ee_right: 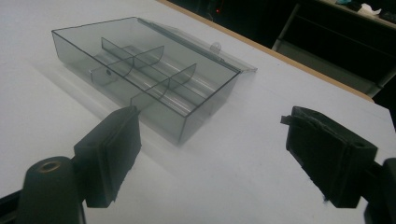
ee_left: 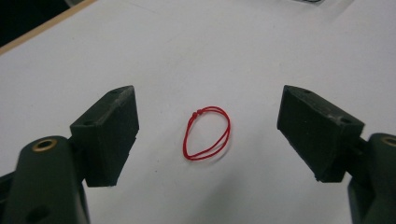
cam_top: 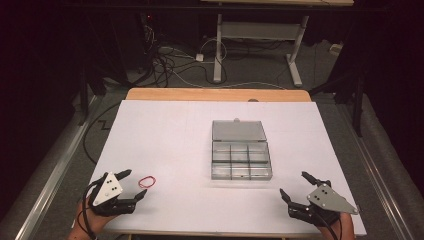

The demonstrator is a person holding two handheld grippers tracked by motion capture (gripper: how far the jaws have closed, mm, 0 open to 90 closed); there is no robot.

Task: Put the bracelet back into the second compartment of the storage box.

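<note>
The left gripper [cam_top: 131, 184] rests near the front left corner of the white table [cam_top: 170, 130] with its jaws spread wide, and holds nothing. The red rubber band [cam_top: 147, 181] lies flat on the table just beyond the jaw tips, between their lines, not touched by either. The right gripper [cam_top: 296, 185] is at the front right, also wide and empty, and it points toward the clear compartment box [cam_top: 241, 160], which stands open in the middle of the table with its lid laid back.

The main risk is in the pickup. The band is thin and lies flat on the surface — if the jaws close above it, they will probably meet on air, and if they come down too steeply, the tips may only push the band along the smooth sheet. A weak pinch on one strand could also let it slip out on the way to the box.

The left gripper view shows the band [ee_left: 207, 133] closely: a double loop with a small knot at its top, centred between the pads [ee_left: 109, 135]. In the high view it is only a small red ring. The right gripper view gives the box [ee_right: 140, 79] from a low angle — its dividers look empty.
</note>
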